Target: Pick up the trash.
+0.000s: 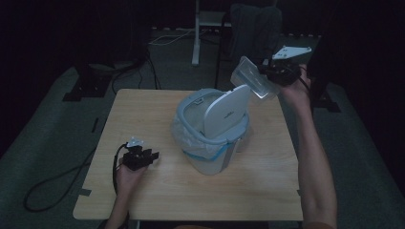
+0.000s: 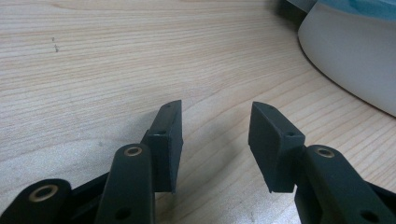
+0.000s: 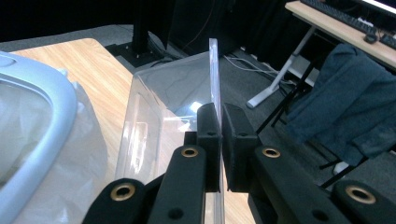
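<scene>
A small white bin [image 1: 210,160] with a pale blue rim [image 1: 188,117] and a plastic liner stands mid-table, its white swing lid [image 1: 227,112] tipped up. My right gripper [image 1: 267,75] hovers above the bin's far right side, shut on the edge of a clear plastic tray [image 1: 250,78]. In the right gripper view the jaws pinch the tray's thin rim [image 3: 214,70], with the bin's rim [image 3: 42,116] at left. My left gripper [image 1: 150,156] rests low on the table left of the bin, open, nothing between its pads [image 2: 170,135]; the bin's wall [image 2: 355,60] lies ahead to its right.
The wooden table [image 1: 143,109] stands on grey carpet. Cables [image 1: 52,186] trail on the floor at left. A chair with dark cloth over it [image 1: 255,26] and a desk leg [image 1: 196,33] stand behind the table.
</scene>
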### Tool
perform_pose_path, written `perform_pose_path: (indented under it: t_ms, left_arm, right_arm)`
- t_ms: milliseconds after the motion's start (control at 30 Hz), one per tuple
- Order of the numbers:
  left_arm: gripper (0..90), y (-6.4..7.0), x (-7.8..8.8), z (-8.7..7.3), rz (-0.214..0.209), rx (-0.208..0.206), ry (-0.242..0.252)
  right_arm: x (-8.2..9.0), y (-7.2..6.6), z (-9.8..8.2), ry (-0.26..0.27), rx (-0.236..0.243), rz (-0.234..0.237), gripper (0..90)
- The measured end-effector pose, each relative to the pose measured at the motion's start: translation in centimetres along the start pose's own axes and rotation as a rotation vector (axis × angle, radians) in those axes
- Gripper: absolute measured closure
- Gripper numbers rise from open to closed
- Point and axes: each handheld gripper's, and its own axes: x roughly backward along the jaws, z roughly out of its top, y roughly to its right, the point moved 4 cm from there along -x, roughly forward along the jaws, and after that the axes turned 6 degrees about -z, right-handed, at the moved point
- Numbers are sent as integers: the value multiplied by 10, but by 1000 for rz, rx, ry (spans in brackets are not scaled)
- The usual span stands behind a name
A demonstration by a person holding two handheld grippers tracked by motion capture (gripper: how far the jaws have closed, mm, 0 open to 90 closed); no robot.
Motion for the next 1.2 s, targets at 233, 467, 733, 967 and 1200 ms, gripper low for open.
perform_pose_path:
  t_ms: [233, 467, 733, 967, 1200]
  left_arm:
    - [555, 0, 0, 0, 0, 2, 0]
    - [555, 0, -1, 1, 1, -3, -1]
    - [555, 0, -1, 1, 0, -3, -3]
    - [555, 0, -1, 1, 0, -3, -2]
    - [555, 0, -1, 1, 0, -3, -4]
  right_arm:
    - [6, -5, 14, 24, 27, 9, 861]
    - [17, -12, 34, 55, 60, 21, 861]
    - [25, -22, 54, 88, 88, 41, 861]
    - [21, -35, 65, 91, 118, 64, 861]
    - [17, -49, 71, 105, 128, 99, 861]
